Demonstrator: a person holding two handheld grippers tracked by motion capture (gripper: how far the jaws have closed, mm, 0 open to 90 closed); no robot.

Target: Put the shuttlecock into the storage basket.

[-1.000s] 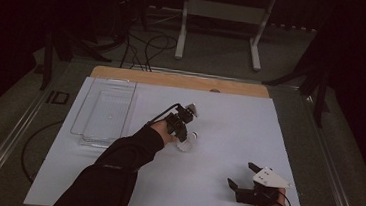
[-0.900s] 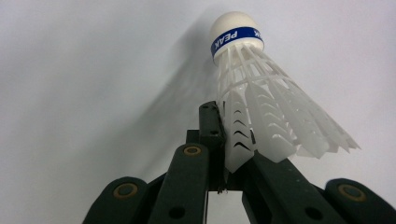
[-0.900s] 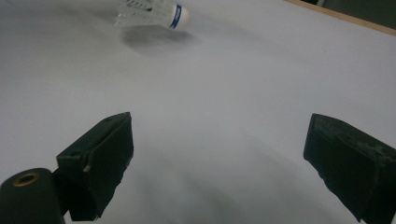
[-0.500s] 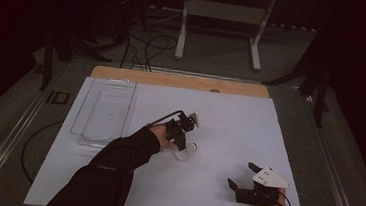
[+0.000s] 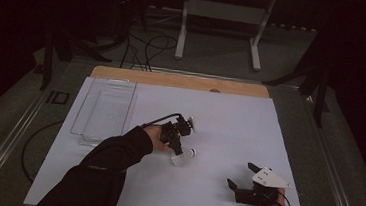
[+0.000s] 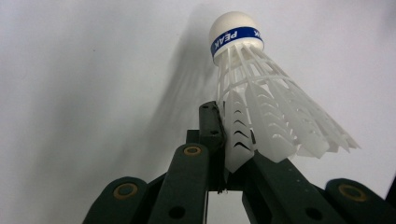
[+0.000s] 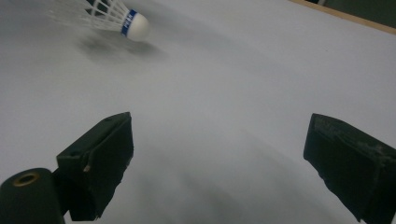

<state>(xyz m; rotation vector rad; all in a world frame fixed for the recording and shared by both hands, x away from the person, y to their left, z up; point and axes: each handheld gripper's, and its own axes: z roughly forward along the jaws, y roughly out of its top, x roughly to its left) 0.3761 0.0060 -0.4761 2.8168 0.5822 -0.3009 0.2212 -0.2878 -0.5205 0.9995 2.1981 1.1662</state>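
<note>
Your left gripper (image 6: 224, 154) has its jaws pinched on the skirt of the white plastic shuttlecock with a blue band (image 6: 261, 102); your right gripper (image 7: 219, 158) rests with jaws wide and empty on the white bench (image 5: 249, 124); next, carry it gently toward the clear plastic tray (image 5: 104, 110).

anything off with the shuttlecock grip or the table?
Grip looks marginal: the left tool pinches the shuttlecock by a single edge of its plastic skirt, so it hangs skewed, cork end out. No visible damage to the skirt. The clear tray sits square on the table; the right tool rests open.
</note>
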